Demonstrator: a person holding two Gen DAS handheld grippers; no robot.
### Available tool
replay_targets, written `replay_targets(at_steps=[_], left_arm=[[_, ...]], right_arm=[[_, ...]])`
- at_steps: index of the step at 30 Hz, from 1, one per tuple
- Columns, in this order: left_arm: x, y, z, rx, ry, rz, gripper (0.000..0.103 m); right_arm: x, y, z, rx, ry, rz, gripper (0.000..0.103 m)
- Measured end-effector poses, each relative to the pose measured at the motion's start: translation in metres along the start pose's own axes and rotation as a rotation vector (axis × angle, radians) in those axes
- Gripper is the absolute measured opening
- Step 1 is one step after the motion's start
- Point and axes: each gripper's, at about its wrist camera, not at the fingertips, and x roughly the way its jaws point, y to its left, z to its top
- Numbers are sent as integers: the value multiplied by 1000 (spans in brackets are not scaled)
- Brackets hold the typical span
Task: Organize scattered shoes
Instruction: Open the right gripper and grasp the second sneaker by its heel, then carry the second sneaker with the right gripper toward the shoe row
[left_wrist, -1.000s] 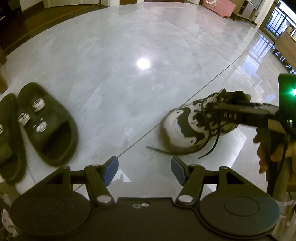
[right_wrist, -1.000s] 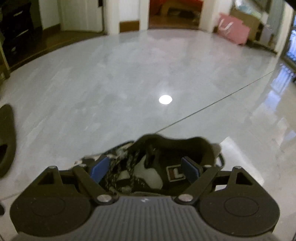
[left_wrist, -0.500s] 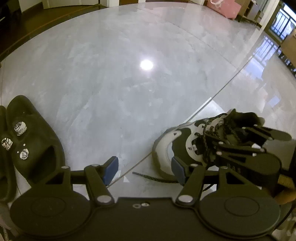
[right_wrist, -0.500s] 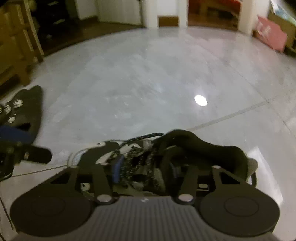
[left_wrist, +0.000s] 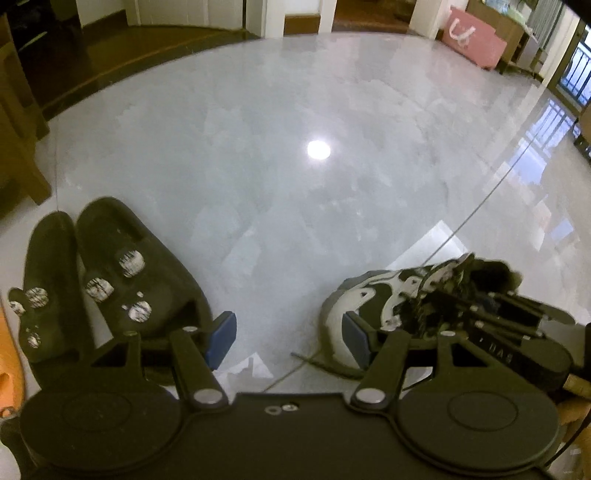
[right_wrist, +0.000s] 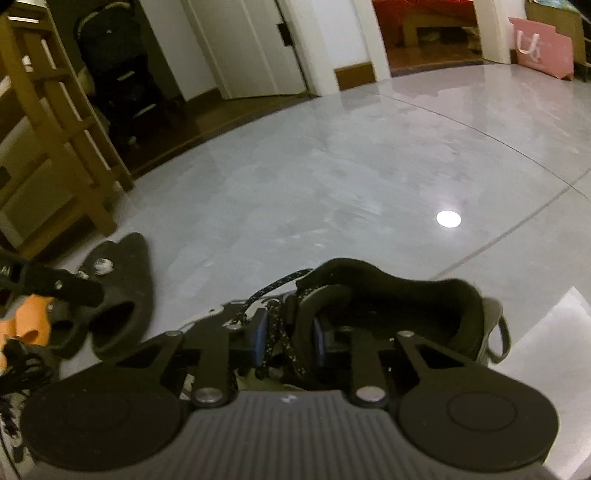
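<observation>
Right tool (right_wrist: 286, 341): jaws, wide apart a second ago, now closing on the tongue and laces of the black-and-white laced sneaker (right_wrist: 388, 314) on the glossy grey tiled floor (right_wrist: 332, 177), so a lift looks next. Left tool (left_wrist: 288, 334) hangs spread and empty; only its view shows the sneaker's white toe and, beyond, both black rubber slides (left_wrist: 122, 273) paired.
</observation>
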Motion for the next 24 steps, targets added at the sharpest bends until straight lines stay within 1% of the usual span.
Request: replay_targets(at_steps=[3, 6, 7, 10, 11, 12, 15, 17, 19, 23, 24], left_arm=[[-22, 14, -3, 2, -19, -7, 63], [-51, 39, -9, 4, -49, 18, 63], [-59, 49, -10, 0, -54, 30, 63], [-86, 91, -17, -30, -58, 86, 63], [-96, 109, -20, -42, -52, 117, 63], [-105, 125, -23, -48, -43, 152, 63], [-133, 166, -37, -61, -29, 253, 63], [-152, 192, -51, -88, -27, 311, 63], [-171, 218, -70, -141, -22, 348, 63], [-200, 256, -109, -268, -19, 406, 63], [-206, 264, -117, -303, -15, 419, 63]], right_arm=[[-5, 21, 12, -4, -1, 37, 28], [-17, 53, 26, -63, -42, 108, 27], [-20, 69, 34, -88, -61, 151, 26], [-21, 109, 50, -184, -83, 234, 26], [-19, 121, 54, -211, -86, 263, 26], [-16, 137, 58, -226, -89, 311, 26], [-10, 170, 64, -207, -81, 440, 26], [-6, 196, 64, -210, -66, 526, 26], [-1, 225, 63, -238, -17, 621, 26], [12, 287, 53, -391, 90, 754, 26], [17, 308, 48, -435, 124, 795, 26]])
